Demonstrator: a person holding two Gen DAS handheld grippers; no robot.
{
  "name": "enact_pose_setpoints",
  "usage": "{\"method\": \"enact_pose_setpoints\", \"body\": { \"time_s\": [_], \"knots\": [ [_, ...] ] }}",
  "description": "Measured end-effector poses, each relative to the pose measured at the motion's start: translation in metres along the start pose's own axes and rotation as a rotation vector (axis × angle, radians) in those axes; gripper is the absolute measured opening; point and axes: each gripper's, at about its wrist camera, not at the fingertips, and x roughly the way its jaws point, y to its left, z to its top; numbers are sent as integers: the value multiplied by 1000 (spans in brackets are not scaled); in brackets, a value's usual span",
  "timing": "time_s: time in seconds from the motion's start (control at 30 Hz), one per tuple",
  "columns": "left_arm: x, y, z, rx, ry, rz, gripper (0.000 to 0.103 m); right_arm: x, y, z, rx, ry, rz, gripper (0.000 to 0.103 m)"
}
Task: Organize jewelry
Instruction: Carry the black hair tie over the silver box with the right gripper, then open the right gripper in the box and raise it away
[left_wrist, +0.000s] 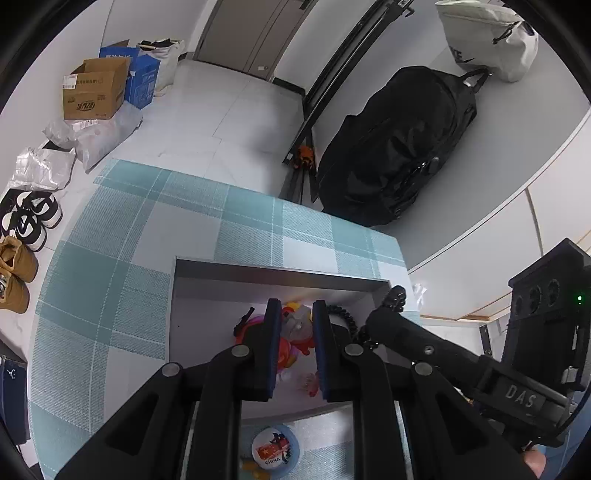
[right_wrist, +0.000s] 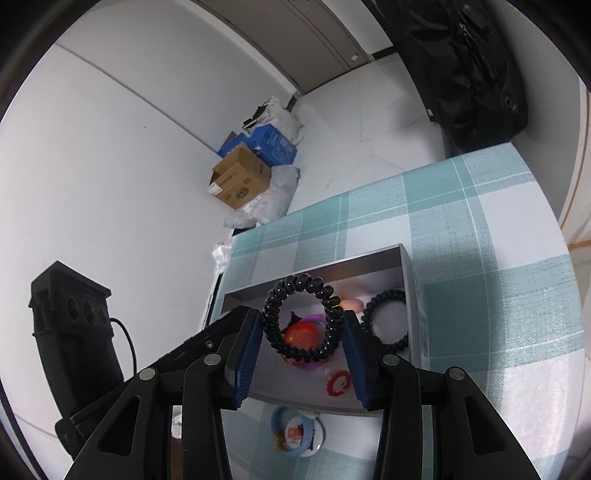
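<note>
A grey metal tray sits on a teal plaid tablecloth. My left gripper hangs over it with its blue pads nearly together. Orange, yellow and grey trinkets show through the narrow gap; whether any is pinched is unclear. My right gripper is shut on a black spiral hair tie, held upright as a ring above the tray. Inside the tray lie a second black spiral tie, a red round badge, a small red ring and a pink piece.
A round badge on a blue ring lies on the cloth in front of the tray. Beyond the table, on the floor, are a black backpack, a cardboard box, a blue box, plastic bags and shoes.
</note>
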Motion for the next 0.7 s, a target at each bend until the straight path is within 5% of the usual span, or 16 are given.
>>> {"method": "enact_pose_setpoints", "body": {
  "time_s": [0.7],
  "knots": [
    [12, 3, 1, -26, 56, 8, 13, 5, -5, 0, 22, 13, -35, 46]
  ]
}}
